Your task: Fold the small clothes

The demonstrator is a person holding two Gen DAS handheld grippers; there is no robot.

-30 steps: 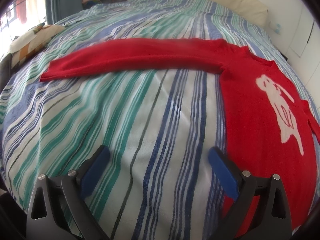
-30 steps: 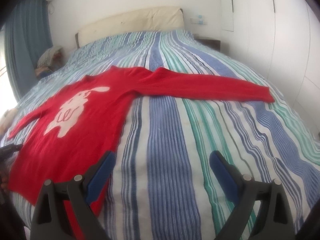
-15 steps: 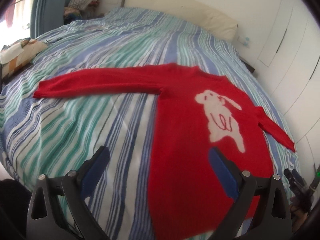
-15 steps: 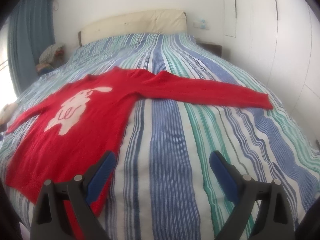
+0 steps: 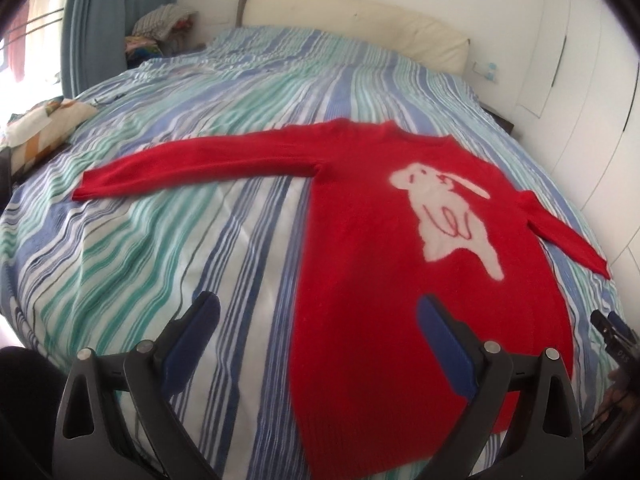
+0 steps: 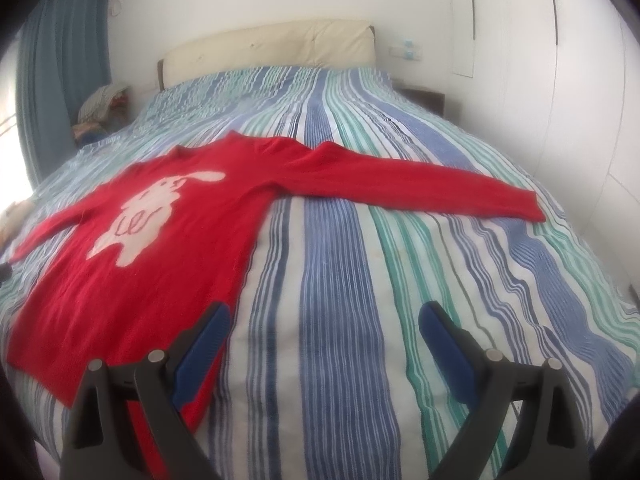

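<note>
A small red sweater (image 5: 360, 248) with a white rabbit on its chest lies flat and face up on the striped bed, both sleeves spread out sideways. It also shows in the right wrist view (image 6: 168, 240). My left gripper (image 5: 318, 320) is open and empty, above the bed near the sweater's left hem edge. My right gripper (image 6: 324, 328) is open and empty, above bare bedspread just right of the sweater's body. The right gripper's tip (image 5: 608, 328) shows at the far right of the left wrist view.
The striped bedspread (image 6: 360, 240) covers the whole bed, with a cream headboard (image 6: 272, 52) at the far end. A patterned pillow (image 5: 44, 128) lies at the bed's left edge. A clothes pile (image 5: 160, 28) sits by the blue curtain. White wardrobe doors (image 6: 580, 80) stand on the right.
The left gripper has swung to the right and pulled back, so the sweater's body now lies before it. The right gripper has backed off slightly. The sweater has not moved.
</note>
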